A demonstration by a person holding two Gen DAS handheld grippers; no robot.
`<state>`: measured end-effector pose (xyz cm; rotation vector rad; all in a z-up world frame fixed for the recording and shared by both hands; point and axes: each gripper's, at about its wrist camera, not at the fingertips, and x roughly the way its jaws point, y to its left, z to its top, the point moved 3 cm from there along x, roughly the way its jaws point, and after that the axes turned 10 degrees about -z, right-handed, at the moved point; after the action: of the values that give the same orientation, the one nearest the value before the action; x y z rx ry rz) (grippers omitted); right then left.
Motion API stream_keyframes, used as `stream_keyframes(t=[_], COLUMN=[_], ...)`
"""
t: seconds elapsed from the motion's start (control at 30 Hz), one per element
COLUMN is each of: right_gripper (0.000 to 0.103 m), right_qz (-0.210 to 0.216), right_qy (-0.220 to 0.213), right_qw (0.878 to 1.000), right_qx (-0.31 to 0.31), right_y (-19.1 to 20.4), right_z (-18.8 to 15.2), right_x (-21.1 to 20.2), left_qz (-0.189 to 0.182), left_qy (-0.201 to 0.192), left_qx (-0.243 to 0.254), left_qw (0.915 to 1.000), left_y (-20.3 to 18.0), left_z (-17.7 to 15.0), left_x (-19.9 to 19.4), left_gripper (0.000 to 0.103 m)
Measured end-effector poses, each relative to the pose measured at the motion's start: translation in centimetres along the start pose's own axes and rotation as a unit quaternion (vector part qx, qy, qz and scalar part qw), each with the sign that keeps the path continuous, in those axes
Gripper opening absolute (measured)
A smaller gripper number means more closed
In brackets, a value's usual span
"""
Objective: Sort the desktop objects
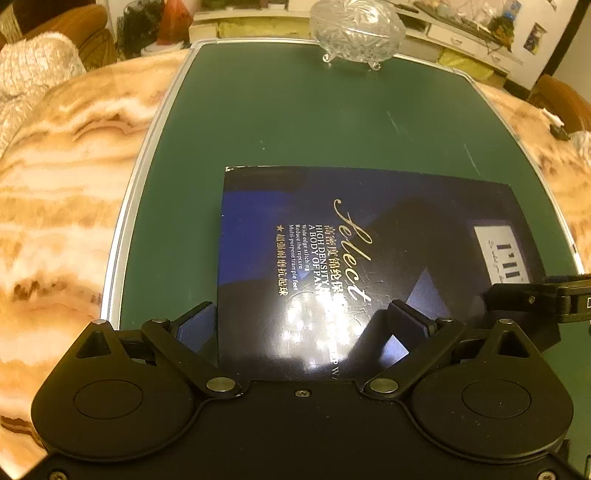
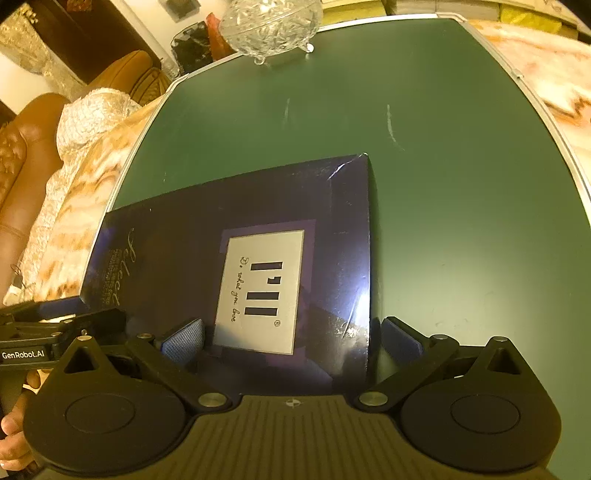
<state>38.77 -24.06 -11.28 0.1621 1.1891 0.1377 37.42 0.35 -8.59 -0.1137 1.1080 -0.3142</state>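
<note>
Left wrist: left gripper spread wide, low over dark box.

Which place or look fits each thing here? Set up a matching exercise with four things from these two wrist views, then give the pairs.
Things:
1. glass bowl
2. dark blue box
3. green mat
4. white label

Descriptions:
A. lies on the marbled table, silver-edged
B. stands on small feet at the mat's far edge
C. printed on the box top, with black bars
D. flat on the mat, gold "Select" lettering, close before both grippers

Pairs: 1-B, 2-D, 3-A, 4-C
</note>
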Motion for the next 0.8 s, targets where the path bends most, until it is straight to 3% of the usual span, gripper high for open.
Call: stream_keyframes(t=[0.33, 0.8], right_gripper=[0.103, 0.103], right_qz=[0.014, -0.007], right_qy=[0.004, -0.002], right_qw=[1.000, 1.000], right_qx=[0.010, -0.003], right_y=[-0.4, 1.1], right_z=[-0.1, -0.4], right_x=[0.2, 0.0], left_qz=[-0.003, 0.007], left_qy=[0.000, -0.005], left_qx=[-0.001, -0.001], left_qw=[1.0000, 1.0000], left_y=[0.0, -0.6], left_z=[-0.4, -0.7], left_x=[-0.3, -0.4], left_gripper=[0.100, 0.100])
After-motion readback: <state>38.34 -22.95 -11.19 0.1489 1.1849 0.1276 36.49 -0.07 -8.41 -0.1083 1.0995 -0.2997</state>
